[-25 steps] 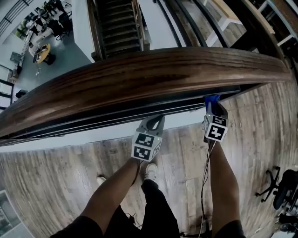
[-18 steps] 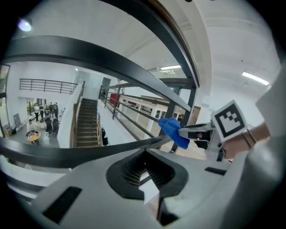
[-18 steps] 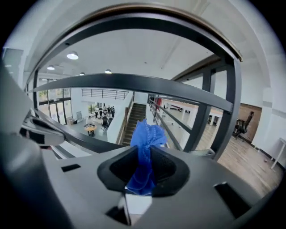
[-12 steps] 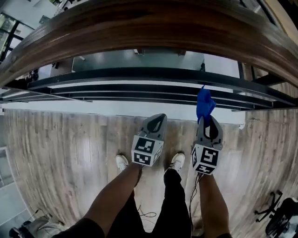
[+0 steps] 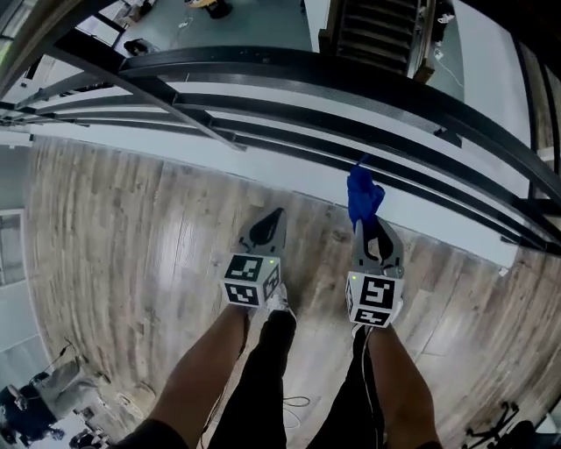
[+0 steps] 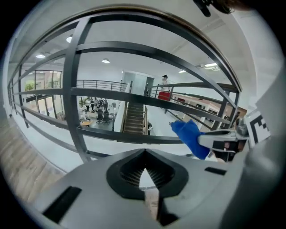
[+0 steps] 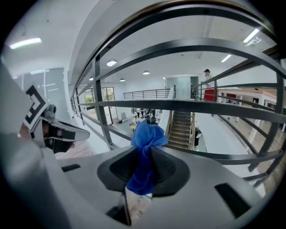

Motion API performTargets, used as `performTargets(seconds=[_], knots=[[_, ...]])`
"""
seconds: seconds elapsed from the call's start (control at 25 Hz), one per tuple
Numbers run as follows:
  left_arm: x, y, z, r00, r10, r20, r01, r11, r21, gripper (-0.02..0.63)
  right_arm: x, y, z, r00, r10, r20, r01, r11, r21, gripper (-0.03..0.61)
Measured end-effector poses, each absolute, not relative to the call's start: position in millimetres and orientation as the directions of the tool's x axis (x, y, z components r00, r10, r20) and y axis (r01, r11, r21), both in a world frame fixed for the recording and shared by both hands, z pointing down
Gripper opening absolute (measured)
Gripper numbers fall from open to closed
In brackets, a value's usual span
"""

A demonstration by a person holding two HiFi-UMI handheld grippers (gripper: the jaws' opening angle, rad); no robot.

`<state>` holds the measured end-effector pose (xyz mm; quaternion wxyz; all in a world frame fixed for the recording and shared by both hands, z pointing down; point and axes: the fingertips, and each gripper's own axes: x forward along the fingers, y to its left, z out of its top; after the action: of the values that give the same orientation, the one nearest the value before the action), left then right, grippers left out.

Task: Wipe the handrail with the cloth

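My right gripper (image 5: 366, 226) is shut on a blue cloth (image 5: 361, 195), which sticks up and forward out of its jaws (image 7: 145, 147). The cloth hangs just short of the black railing bars (image 5: 351, 105), apart from them. My left gripper (image 5: 272, 219) sits beside it to the left, shut with nothing in it (image 6: 144, 156). The left gripper view also shows the blue cloth (image 6: 190, 136) at its right. The wooden handrail is out of the head view. Only its edge arcs overhead in the right gripper view (image 7: 134, 27).
Horizontal metal bars and a slanted post (image 6: 73, 89) of the railing stand right ahead of both grippers. Beyond them are a staircase (image 5: 377, 26) and a lower floor. The person's legs and shoes stand on wood flooring (image 5: 131, 245).
The head view has tilted down, so the wooden handrail has left the frame. Both grippers sit lower in view, closer to the body. The right one still holds the cloth.
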<state>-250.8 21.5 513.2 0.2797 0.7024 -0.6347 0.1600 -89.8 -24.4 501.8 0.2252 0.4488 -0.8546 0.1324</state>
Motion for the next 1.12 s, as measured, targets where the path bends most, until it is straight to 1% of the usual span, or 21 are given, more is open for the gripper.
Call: performTargets(seconds=[0.2, 0.44, 0.56, 0.64, 0.72, 0.92, 1.12], knots=[[-364.8, 27.0, 528.8, 0.088, -0.83, 0.55, -0.98, 0.028, 0.199, 0.005, -216.0, -36.1, 530.1, -0.551, -0.655, 0.517, -0.78, 0.624, -0.04, 0.091], [-487.0, 24.1, 537.7, 0.016, -0.85, 0.526, -0.98, 0.091, 0.176, 0.005, -343.2, -63.4, 557.3, -0.556, -0.642, 0.527, -0.78, 0.623, -0.063, 0.091], [-532.3, 15.6, 539.5, 0.014, -0.858, 0.513, -0.987, 0.072, 0.146, 0.005, -399.7, -80.6, 565.0, -0.553, -0.645, 0.527, -0.779, 0.625, -0.053, 0.091], [-552.3, 8.9, 541.6, 0.02, -0.858, 0.513, -0.992, 0.045, 0.114, 0.005, -430.3, -93.7, 567.7, -0.551, -0.646, 0.528, -0.781, 0.622, -0.055, 0.091], [-564.4, 2.4, 545.5, 0.029, -0.856, 0.516, -0.992, 0.038, 0.12, 0.005, -455.0, -104.6, 571.1, -0.552, -0.643, 0.531, -0.782, 0.621, -0.061, 0.091], [-584.5, -13.7, 556.2, 0.023, -0.844, 0.537, -0.982, 0.082, 0.17, 0.005, -509.1, -117.2, 574.0, -0.562, -0.636, 0.528, -0.768, 0.638, -0.05, 0.091], [-602.4, -29.2, 558.8, -0.001, -0.831, 0.557, -0.983, 0.105, 0.154, 0.005, -543.1, -130.4, 584.5, -0.544, -0.624, 0.561, -0.763, 0.646, -0.022, 0.091]])
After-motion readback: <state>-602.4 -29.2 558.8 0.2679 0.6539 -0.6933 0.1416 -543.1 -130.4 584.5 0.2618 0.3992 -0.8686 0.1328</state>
